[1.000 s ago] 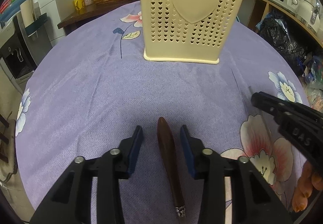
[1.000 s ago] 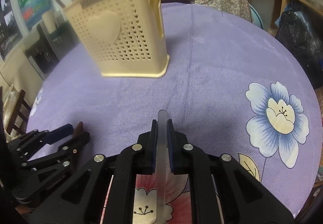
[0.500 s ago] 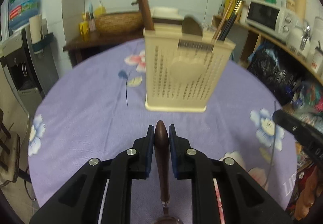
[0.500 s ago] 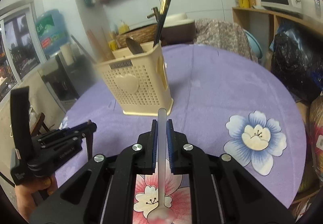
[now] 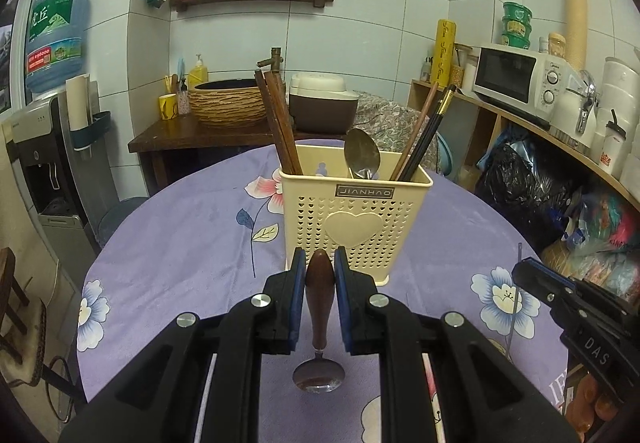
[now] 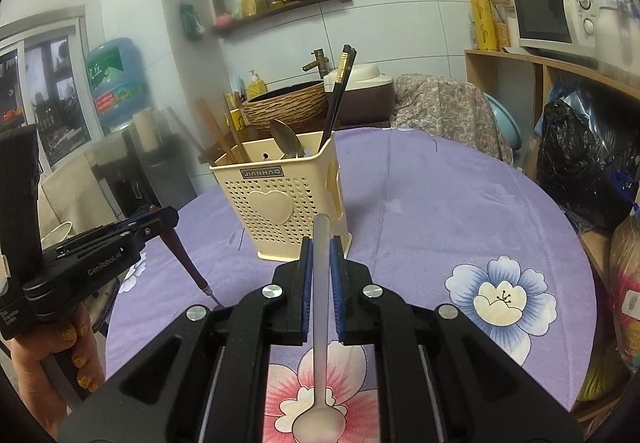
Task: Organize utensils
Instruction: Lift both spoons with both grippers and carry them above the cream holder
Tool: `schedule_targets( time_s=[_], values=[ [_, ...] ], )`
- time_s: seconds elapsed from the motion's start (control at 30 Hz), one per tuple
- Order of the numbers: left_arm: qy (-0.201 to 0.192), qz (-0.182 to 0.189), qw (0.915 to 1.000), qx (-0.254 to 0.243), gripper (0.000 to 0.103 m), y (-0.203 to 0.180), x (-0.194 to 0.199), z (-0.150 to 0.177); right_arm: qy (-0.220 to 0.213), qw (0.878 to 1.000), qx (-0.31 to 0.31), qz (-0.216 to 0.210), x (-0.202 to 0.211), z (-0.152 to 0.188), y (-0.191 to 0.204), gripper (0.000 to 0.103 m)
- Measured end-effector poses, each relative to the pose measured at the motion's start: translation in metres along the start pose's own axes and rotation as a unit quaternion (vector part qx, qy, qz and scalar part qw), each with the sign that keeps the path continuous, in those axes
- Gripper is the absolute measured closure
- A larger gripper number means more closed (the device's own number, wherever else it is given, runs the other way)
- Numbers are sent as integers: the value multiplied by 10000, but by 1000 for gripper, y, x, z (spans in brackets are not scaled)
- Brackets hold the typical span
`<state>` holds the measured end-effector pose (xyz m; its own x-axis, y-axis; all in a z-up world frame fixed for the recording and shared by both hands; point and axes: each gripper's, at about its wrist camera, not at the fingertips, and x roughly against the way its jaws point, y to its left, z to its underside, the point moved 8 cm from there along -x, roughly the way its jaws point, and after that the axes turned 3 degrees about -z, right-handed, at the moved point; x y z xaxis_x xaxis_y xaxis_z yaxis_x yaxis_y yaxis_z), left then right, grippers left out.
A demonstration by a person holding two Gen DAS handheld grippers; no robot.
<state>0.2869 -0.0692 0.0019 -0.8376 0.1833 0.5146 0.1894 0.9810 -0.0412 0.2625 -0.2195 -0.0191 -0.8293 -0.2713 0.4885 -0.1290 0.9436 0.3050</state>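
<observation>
Left claw (image 5: pixel 319 275) pinches a spoon with a brown wooden handle (image 5: pixel 319 297) near its fat top end, and the round bowl hangs down below, off the purple tablecloth (image 5: pixel 180 243). Its jaws have just been closing on that handle. Right claw (image 6: pixel 321 257) is pressed tight on a pale white spoon (image 6: pixel 321 323), gripped high on its thin handle — bowl end down too.

Both spoons look light and stiff. The wooden handle is thick and probably easy to hold. The white one is thin and smooth, so it may slip or swing if squeezed softly.

Just ahead stands a cream basket (image 5: pixel 354 231) with little heart holes. Inside it are brown chopsticks (image 5: pixel 280 123), a metal spoon (image 5: pixel 362 159) and dark chopsticks (image 5: pixel 426 131) — all standing up. It still seems to have room for more.
</observation>
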Motion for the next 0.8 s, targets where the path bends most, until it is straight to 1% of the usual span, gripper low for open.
schedule_targets(
  time_s=[0.3,0.6,0.8],
  values=[
    [-51,-5,10000,-58,88,0,2,-6,134,9998,-123,-44,-12,7,-6,93],
    [-11,8,10000,-59,88,1,2,-4,159,9998,-129,-21,-13,10,-6,93],
    [-51,4,10000,-49,88,4,4,-6,138,9999,-93,-16,-11,11,-5,94]
  ],
)
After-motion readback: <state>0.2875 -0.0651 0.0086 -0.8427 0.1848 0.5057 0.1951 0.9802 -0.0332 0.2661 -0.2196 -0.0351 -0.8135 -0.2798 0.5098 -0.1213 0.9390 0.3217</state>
